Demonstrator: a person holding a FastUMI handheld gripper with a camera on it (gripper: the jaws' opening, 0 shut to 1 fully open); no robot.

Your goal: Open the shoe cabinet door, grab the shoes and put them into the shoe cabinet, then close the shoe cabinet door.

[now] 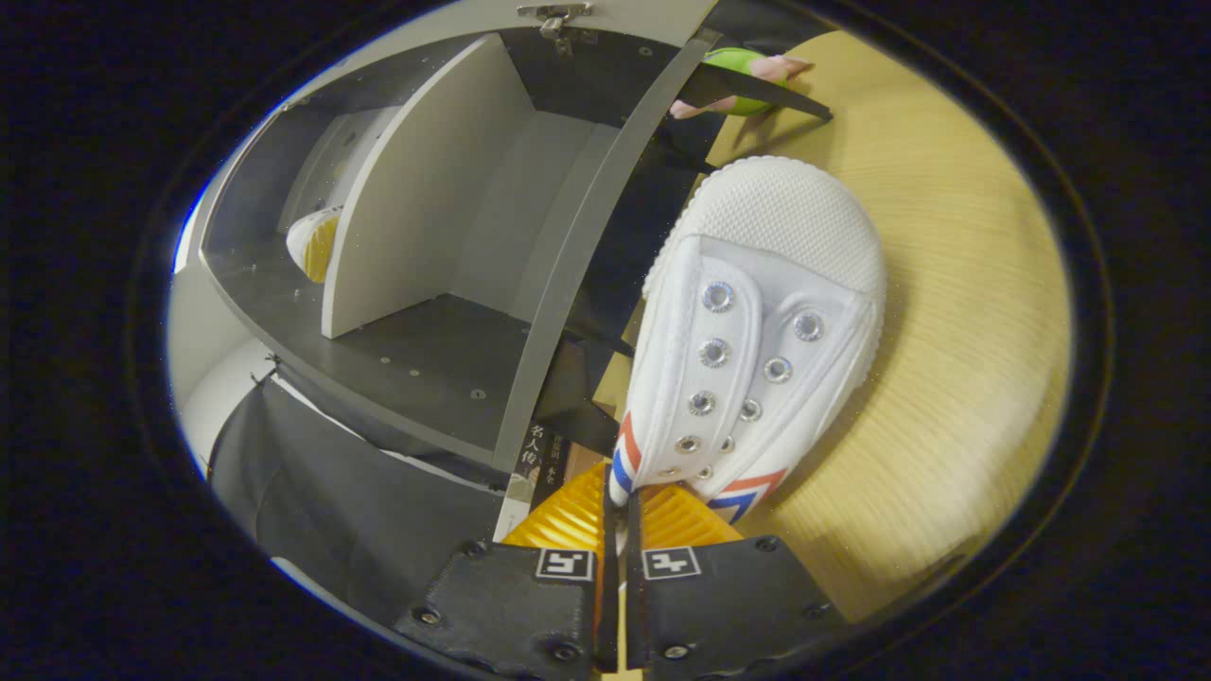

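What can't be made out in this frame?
- Second shoe, gripper view: mostly hidden behind the cabinet divider.
- Gripper hold on the white shoe: fingers close together at its heel; contact hidden.
- Green-and-pink object: partly covered by a dark flap; unidentifiable.

Warm, bright light, soft shadow beside the shoe (757,331), strong fisheye bending, slight blur at edges.

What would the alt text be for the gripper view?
The tool is shut on the heel of a white shoe, held above a wooden floor. Beside it, the open shoe cabinet has another shoe behind its divider.
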